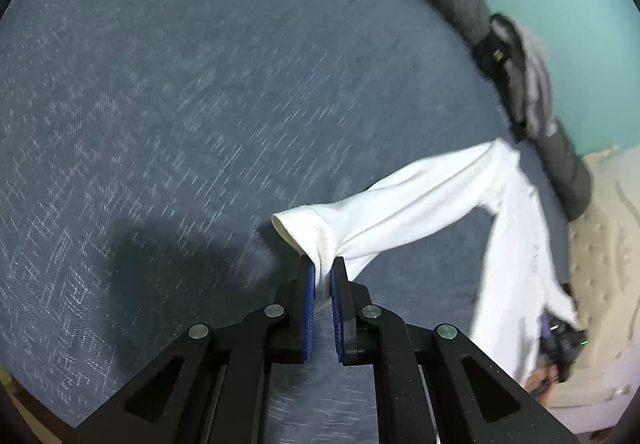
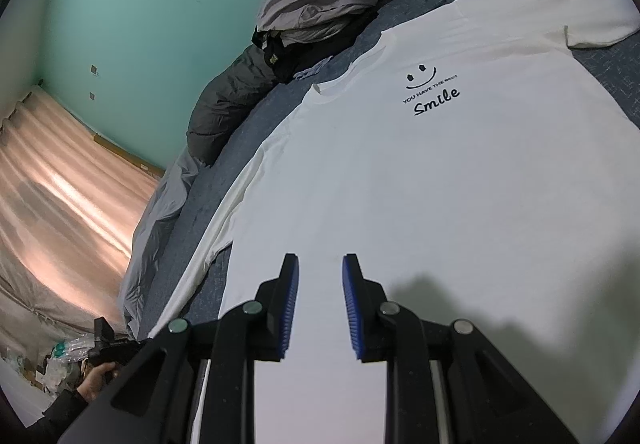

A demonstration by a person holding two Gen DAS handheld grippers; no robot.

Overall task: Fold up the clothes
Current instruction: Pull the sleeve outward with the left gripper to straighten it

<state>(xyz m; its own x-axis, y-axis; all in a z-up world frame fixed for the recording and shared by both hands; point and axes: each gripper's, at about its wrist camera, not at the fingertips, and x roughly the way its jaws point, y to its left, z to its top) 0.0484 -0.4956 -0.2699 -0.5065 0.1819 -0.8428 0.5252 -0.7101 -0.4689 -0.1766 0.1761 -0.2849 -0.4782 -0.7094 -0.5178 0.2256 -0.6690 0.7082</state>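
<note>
T-shirt (image 2: 460,180) sleeve (image 1: 320,232) pinched in left gripper (image 1: 323,280); right gripper (image 2: 320,276) above hem.

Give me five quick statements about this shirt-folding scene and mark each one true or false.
1. The left gripper is shut on a sleeve of the white T-shirt. True.
2. The right gripper pinches the shirt's collar. False: its jaws stand apart above the shirt's lower body, holding nothing.
3. The shirt's print reads "Smile". True.
4. The wall behind the bed is red. False: it is teal green.
5. The grey garment lies on the floor. False: it tops a pile of dark clothes at the edge of the blue bedspread.
</note>
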